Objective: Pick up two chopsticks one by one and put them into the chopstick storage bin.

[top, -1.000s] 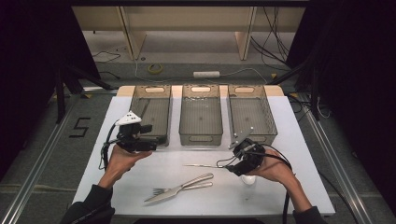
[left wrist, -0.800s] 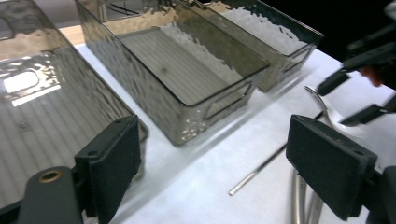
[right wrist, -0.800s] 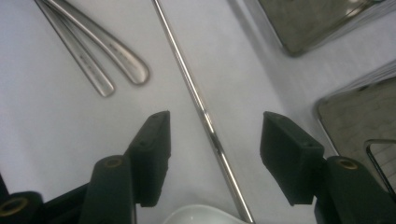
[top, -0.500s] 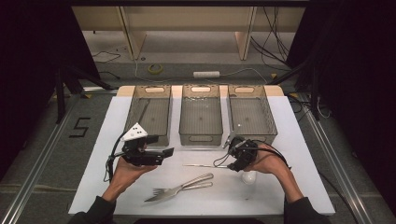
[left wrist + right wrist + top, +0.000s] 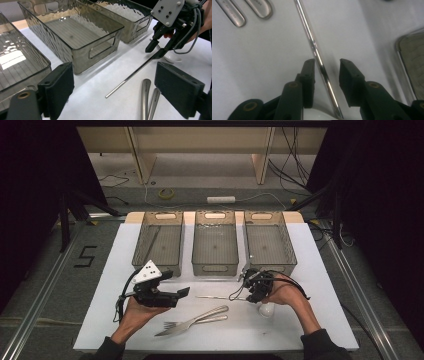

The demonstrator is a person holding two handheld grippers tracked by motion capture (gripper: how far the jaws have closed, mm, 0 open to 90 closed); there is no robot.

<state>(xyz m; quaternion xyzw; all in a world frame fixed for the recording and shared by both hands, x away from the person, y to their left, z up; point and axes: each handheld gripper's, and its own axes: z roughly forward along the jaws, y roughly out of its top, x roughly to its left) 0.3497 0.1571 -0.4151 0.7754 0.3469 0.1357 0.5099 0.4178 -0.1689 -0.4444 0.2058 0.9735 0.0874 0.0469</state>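
Chopstick [image 5: 317, 53], a thin metal one, is now lying between the spread jaws of the right gripper [image 5: 327, 65], which has descended to straddle it for pinching, while the left gripper [image 5: 170, 282] is waiting spread.

A white table [image 5: 320, 270] stands on a grey floor [image 5: 45, 270] — black curtains [image 5: 380, 195] hang at both sides, and beyond its far edge wooden legs [image 5: 142, 155], loose cables [image 5: 295, 150] and a white power strip [image 5: 221, 199].

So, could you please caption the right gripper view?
Right gripper, fingers open, straddling a thin metal rod lying on the white table.
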